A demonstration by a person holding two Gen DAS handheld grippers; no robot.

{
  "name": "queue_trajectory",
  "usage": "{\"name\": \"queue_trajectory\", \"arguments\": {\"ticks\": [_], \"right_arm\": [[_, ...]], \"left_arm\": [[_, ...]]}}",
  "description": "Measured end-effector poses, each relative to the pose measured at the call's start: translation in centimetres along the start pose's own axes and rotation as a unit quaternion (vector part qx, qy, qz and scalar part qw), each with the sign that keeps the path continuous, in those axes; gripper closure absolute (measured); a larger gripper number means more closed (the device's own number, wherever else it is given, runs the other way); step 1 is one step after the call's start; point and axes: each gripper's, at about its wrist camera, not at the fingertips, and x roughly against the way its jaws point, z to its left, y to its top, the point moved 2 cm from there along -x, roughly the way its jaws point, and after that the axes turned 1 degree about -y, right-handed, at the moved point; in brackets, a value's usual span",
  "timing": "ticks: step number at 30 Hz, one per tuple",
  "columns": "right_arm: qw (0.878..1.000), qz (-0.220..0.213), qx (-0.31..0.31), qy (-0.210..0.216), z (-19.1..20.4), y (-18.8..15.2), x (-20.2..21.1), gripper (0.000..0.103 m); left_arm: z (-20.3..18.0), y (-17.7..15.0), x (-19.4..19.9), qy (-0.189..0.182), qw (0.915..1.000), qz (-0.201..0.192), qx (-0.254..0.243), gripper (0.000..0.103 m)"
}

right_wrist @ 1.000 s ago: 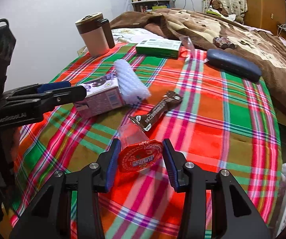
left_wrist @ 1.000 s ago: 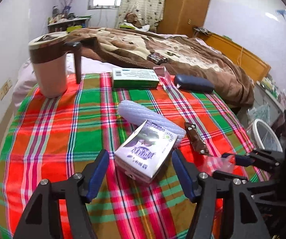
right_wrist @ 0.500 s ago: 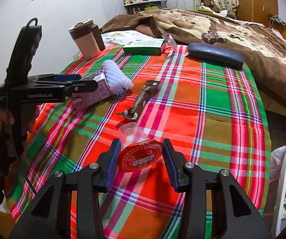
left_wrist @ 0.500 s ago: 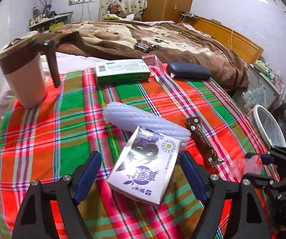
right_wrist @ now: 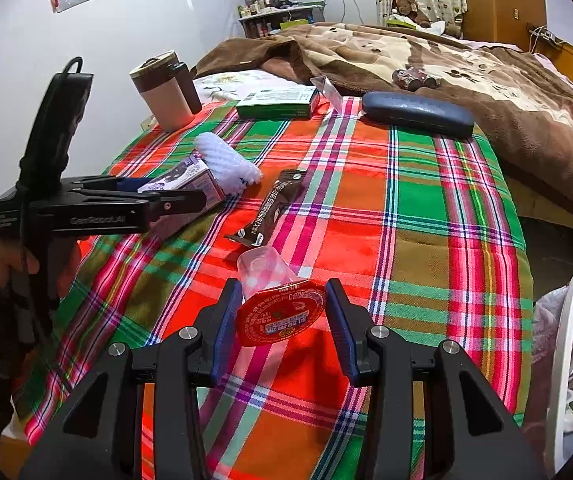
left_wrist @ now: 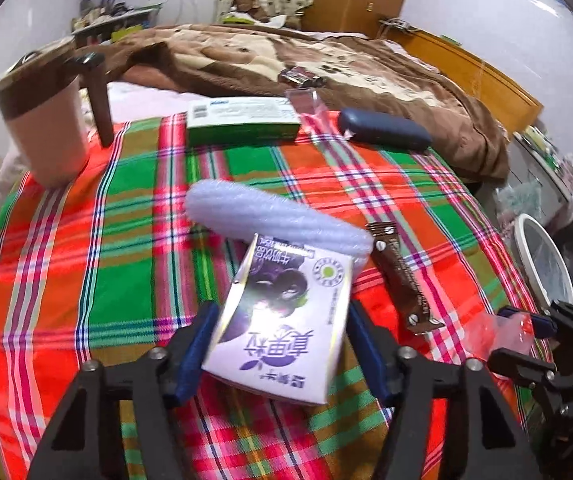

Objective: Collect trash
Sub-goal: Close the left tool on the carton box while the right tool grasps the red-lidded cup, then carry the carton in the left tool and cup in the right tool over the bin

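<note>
While the left gripper [left_wrist: 280,344] brackets the purple milk carton [left_wrist: 282,320] with its blue pads [left_wrist: 194,354] hard against both sides, the carton sits tilted, its far end toward twelve o'clock and touching the white bubble-wrap roll [left_wrist: 274,216]. Clamped on, by the look of it. The carton is purple and white, printed with dark berries and a green round seal, the lettering upside down from this camera.

Over to the right gripper [right_wrist: 282,320]: jaws partly apart, closed onto a clear plastic cup [right_wrist: 262,268] with a red foil lid [right_wrist: 280,314], lid facing the camera, cup body pointing to twelve o'clock above the plaid cloth [right_wrist: 426,248]. A brown snack wrapper [right_wrist: 274,208] lies flat just beyond the cup at twelve. From the right wrist view the left gripper [right_wrist: 190,200] shows at nine o'clock, carton [right_wrist: 186,184] in its grip. A white bin rim [right_wrist: 566,344] stands at three o'clock, off the cloth's edge.
</note>
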Motion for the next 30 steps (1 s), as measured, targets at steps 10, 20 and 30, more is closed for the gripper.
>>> {"name": "queue_trajectory", "arguments": {"ticks": [10,20,30], "right_arm": [[1.000,-0.010,-0.003,-0.005,0.1,-0.3,0.4,0.059],[1.000,-0.025,-0.017,-0.007,-0.1,-0.9,1.9,0.059],[0.998,-0.051,-0.032,-0.014,-1.1,-1.5,5.0,0.059]], "left_arm": [[0.0,-1.0,1.5,0.009,0.9993,-0.017,0.033,0.042],[-2.8,-3.5,5.2,0.021,0.9986,-0.043,0.020,0.042],[-7.2,-4.8,8.0,0.019,0.9978,-0.063,-0.002,0.042]]}}
